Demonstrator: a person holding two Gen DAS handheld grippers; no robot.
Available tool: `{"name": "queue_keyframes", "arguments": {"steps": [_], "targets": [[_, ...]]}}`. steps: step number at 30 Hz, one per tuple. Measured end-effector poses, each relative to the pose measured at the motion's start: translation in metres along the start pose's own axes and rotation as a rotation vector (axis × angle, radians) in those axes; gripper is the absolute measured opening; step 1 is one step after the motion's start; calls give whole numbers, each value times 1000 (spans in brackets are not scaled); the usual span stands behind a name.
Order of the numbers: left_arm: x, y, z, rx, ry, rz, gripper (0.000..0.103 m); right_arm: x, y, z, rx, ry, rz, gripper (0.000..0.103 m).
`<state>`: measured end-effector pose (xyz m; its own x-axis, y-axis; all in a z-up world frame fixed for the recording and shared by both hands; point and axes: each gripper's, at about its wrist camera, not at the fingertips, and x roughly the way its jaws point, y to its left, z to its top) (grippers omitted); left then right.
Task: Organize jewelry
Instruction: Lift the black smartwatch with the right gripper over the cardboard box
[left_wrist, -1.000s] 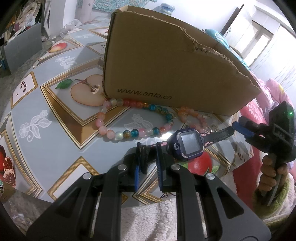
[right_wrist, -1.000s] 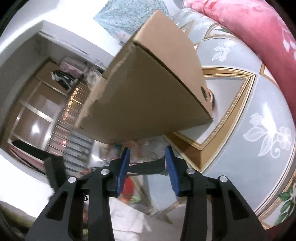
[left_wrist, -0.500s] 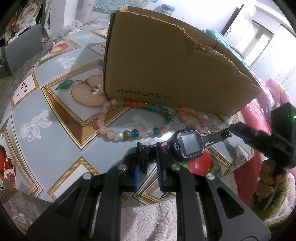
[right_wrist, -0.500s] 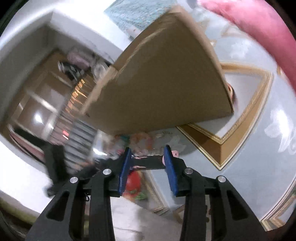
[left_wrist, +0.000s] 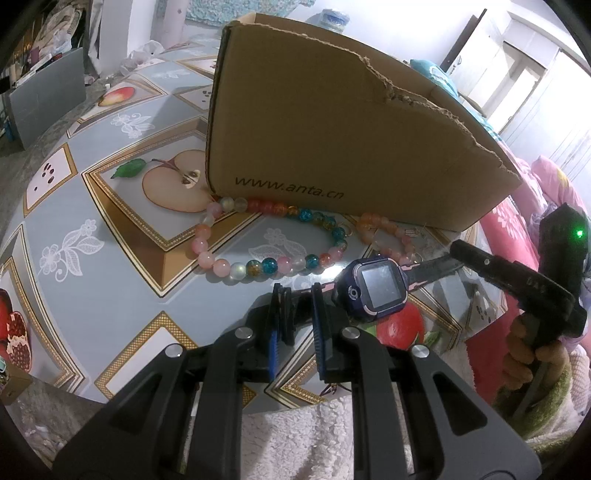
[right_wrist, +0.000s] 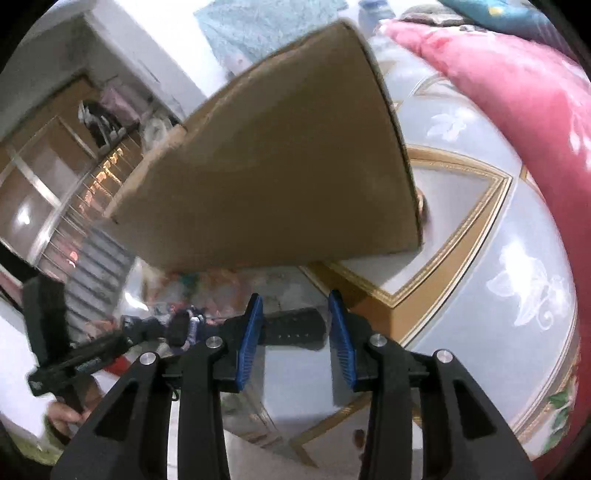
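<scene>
Two tongs are being held at a watch (left_wrist: 376, 288) lying on the tabletop (left_wrist: 110, 236), just near of a box (left_wrist: 332, 129). One strap end is being pinched by the left tongs (left_wrist: 295, 299), their pads nearly together. The other strap end is lying between the spread pads of the right tongs (right_wrist: 295, 325), which are not pressing on it. Two bead bracelets (left_wrist: 266, 236) are lying between watch and box.

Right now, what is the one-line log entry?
left gripper: shut on watch strap | right gripper: open around other strap end | bracelets: beside box
</scene>
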<state>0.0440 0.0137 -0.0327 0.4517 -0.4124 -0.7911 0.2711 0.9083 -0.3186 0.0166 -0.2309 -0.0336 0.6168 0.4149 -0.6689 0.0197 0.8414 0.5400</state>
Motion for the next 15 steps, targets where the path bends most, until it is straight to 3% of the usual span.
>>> {"name": "queue_keyframes", "arguments": {"steps": [5,9,15], "targets": [[-1,0,1,2,1,1,14,1,1,-3,11,-2,-7,34],[-1,0,1,-1,-1,2,14,-14,-13,0,43,4,-15,8],[-5,-2,1,-4,-18,8,13,-26,1,0,-8,-27,-11,4]]}}
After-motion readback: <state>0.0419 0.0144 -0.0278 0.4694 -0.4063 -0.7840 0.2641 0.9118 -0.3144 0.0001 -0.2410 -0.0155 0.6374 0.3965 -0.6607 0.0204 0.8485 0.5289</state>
